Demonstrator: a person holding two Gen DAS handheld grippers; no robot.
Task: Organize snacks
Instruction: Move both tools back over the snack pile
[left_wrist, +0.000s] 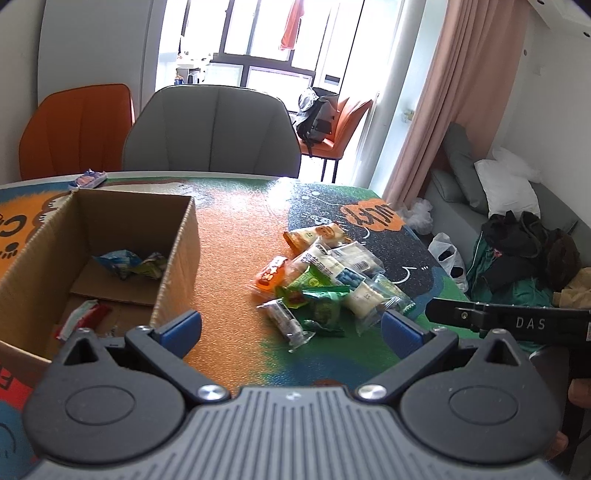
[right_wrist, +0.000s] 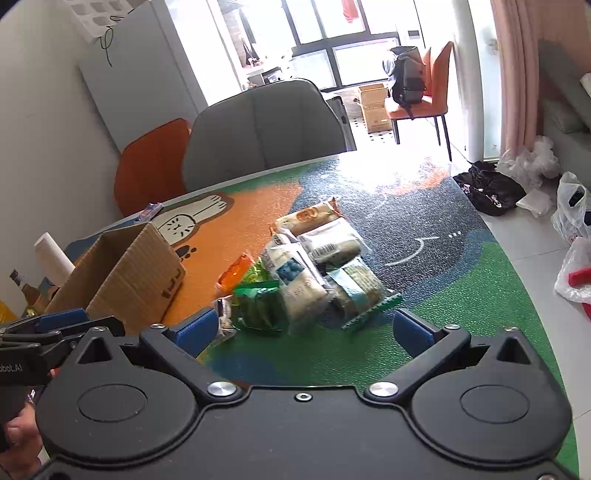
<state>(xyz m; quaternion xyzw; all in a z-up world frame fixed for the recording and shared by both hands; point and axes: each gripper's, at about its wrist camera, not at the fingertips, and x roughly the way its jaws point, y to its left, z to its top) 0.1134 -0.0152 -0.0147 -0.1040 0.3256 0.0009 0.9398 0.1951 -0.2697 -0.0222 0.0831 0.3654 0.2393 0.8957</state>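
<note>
A loose heap of small plastic-wrapped snack packets (left_wrist: 325, 284) lies on the colourful cartoon-printed table mat (left_wrist: 236, 236), just to the right of an open brown cardboard box (left_wrist: 173, 254). A few crumpled wrappers already sit on the box floor, among them a blue-and-green one (left_wrist: 129, 264) and a red-and-white one (left_wrist: 83, 317); one more small blue packet (left_wrist: 88, 180) rests on the table beyond the box's far edge.

The left gripper (left_wrist: 291, 325) hangs near the front of the heap with its blue-padded fingers (left_wrist: 183, 326) spread wide and nothing between them. The right gripper (right_wrist: 303, 328) faces the same heap, its blue pads (right_wrist: 412, 330) likewise wide apart and empty.

These packets look light and soft, with slick, crinkly film that will likely slide under a shallow pinch. The clear-wrapped white pastries (right_wrist: 299, 284) probably crush easily, so a gentle squeeze across the packet's body, or a firm nip on a flat crimped end seal such as the green serrated edge (right_wrist: 369, 312) nearest the right gripper, seems the safer hold. The orange packet (left_wrist: 271, 277) and the green packet (left_wrist: 325, 306) on the left flank of the heap lie closest to the box and are fairly exposed; the ones buried in the middle overlap and may drag neighbours along
</note>
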